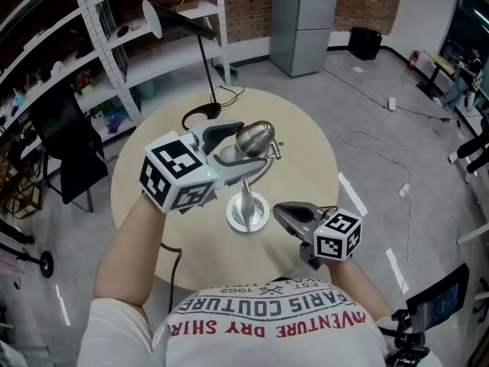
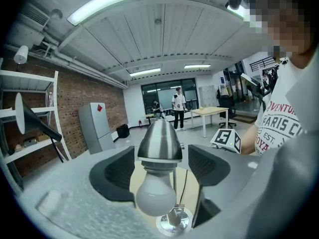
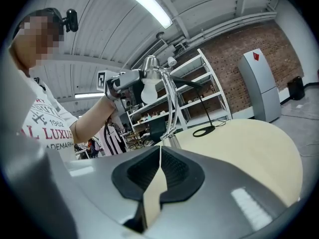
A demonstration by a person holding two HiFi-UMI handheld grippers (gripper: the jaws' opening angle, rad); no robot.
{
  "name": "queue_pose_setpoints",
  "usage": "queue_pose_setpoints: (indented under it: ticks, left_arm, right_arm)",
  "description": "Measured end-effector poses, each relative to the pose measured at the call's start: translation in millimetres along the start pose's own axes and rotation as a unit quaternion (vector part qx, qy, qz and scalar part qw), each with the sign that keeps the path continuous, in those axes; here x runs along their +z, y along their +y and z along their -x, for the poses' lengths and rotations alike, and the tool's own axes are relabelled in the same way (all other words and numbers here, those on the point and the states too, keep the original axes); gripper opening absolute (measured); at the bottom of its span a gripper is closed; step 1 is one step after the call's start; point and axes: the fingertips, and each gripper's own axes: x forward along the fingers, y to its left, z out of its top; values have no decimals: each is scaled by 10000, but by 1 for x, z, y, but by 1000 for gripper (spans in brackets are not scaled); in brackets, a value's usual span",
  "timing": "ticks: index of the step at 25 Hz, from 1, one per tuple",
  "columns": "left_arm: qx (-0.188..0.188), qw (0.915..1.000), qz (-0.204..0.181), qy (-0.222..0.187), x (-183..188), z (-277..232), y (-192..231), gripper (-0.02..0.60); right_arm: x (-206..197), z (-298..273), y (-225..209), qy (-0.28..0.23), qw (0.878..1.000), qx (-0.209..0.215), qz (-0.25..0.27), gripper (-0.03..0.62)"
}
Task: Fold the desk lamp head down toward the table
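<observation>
A silver desk lamp stands mid-table on a round base point(image 1: 248, 214); its stem point(image 3: 172, 108) rises to a cone-shaped head point(image 1: 256, 138) with a white bulb point(image 2: 155, 195). My left gripper point(image 1: 243, 150) is open around that head point(image 2: 159, 139), one pad on each side and a gap at both. The right gripper point(image 1: 280, 209) is shut and empty, low over the table just right of the base. In the right gripper view its jaws point(image 3: 159, 158) meet, with the lamp and the left gripper point(image 3: 122, 81) up beyond them.
A black lamp with a ring base point(image 1: 200, 116) and a tall stem stands at the far side of the round beige table point(image 1: 306, 151). White shelving point(image 1: 114, 44) lies behind it. A black cable point(image 1: 172, 260) runs off the near edge.
</observation>
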Motion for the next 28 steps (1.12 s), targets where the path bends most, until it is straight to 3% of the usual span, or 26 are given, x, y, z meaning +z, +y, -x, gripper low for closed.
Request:
queue_pose_setpoints:
  ticks: [2, 6, 16, 23, 28]
  left_arm:
    - [-58, 9999, -68, 113, -2, 0, -1, 339]
    - [-109, 9996, -150, 198, 2, 4, -4, 268]
    - [-42, 9997, -121, 202, 5, 3, 0, 265]
    - [9, 9998, -109, 187, 7, 3, -1, 264]
    - [25, 9998, -107, 155, 5, 0, -3, 264]
  right_arm:
    - [-1, -4, -3, 56, 9997, 23, 226, 34]
    - [3, -13, -6, 178, 9982, 19, 572, 72]
    - [-24, -73, -27, 746, 9853, 225, 1523, 184]
    - [-45, -108, -32, 1021, 9775, 264, 1827, 195]
    - [-48, -116, -35, 994, 9770, 227, 1870, 141]
